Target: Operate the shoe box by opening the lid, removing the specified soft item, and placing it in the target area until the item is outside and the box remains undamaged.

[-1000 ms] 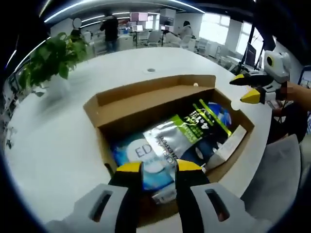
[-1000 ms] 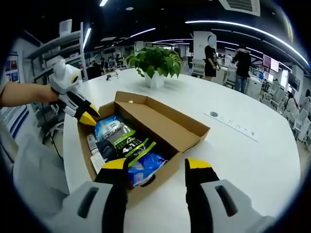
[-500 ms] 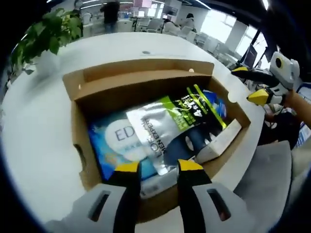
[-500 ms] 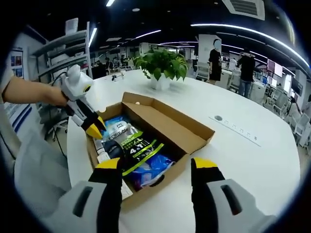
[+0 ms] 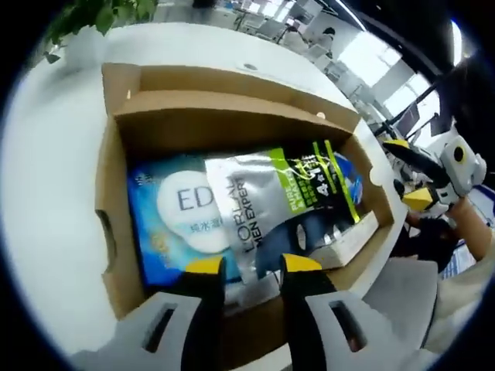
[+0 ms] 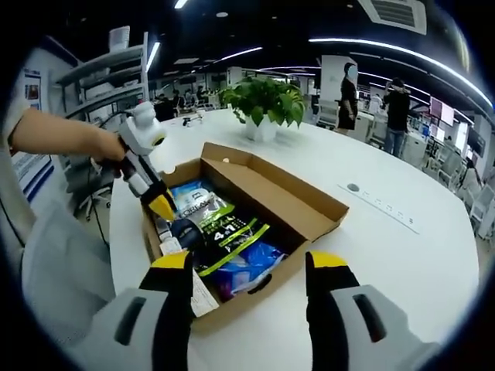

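Observation:
The cardboard shoe box (image 5: 108,232) (image 6: 309,224) lies open on the white table, its lid flap (image 6: 267,193) folded along the far side. Inside lie a silver and black soft pouch with green stripes (image 5: 267,209) (image 6: 220,232), a blue pack (image 5: 174,212) (image 6: 247,263) under it, and a white carton (image 5: 352,236). My left gripper (image 5: 253,267) (image 6: 162,207) hangs open just over the box's near end, its tips above the pouch's edge. Nothing is between its fingers. My right gripper (image 6: 250,263) (image 5: 414,174) stands wide open outside the box, beside its end wall.
A potted green plant (image 6: 263,100) stands on the table (image 6: 402,255) beyond the box. Small round sockets (image 6: 352,187) sit in the tabletop to the right. People stand among desks in the background. The table edge runs close to the box's left end.
My left gripper has dropped lower and closer over the box's contents, reaching the pouch's edge. The right gripper has barely moved. Both stay open.

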The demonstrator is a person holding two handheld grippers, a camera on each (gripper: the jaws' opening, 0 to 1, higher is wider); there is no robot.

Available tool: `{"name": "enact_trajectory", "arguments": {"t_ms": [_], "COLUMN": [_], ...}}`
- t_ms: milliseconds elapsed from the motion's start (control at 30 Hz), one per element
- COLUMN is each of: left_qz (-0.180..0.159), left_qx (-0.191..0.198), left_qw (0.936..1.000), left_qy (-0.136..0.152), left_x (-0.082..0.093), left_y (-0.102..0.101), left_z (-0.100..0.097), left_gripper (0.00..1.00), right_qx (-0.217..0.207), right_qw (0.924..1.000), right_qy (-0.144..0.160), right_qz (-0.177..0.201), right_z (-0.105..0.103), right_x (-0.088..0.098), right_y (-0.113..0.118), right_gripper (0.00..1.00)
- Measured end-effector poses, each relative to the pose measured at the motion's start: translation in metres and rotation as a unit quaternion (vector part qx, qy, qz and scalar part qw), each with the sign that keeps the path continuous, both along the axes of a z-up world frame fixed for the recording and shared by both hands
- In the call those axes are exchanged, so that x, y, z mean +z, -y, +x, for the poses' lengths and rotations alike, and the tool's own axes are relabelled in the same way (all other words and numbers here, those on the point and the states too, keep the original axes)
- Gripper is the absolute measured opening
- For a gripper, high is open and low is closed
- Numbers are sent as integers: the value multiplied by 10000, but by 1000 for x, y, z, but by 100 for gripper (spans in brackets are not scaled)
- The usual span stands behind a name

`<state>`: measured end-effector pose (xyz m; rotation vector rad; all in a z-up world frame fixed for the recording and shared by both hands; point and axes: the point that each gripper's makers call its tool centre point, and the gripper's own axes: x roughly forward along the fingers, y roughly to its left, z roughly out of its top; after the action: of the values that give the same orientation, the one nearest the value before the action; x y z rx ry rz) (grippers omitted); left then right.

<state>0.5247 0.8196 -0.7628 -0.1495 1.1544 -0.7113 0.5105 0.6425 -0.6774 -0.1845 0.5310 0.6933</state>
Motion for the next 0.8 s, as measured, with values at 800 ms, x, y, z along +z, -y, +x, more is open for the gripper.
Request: {"name": "enact_trajectory", "arguments": {"t_ms": [800], "left_qz": [-747], "left_qx": [348], "left_qw": [9949], "left_qy": [-582], "left_x": [4], "left_y": [27], "left_z": [-15], "left_gripper": [4], "right_qx": [103], "right_qw": [9994], "right_qy": [-338], "right_qz": [17], "right_z": [11], "right_x": [-18], "right_y": [-14], "right_gripper": [52]}}
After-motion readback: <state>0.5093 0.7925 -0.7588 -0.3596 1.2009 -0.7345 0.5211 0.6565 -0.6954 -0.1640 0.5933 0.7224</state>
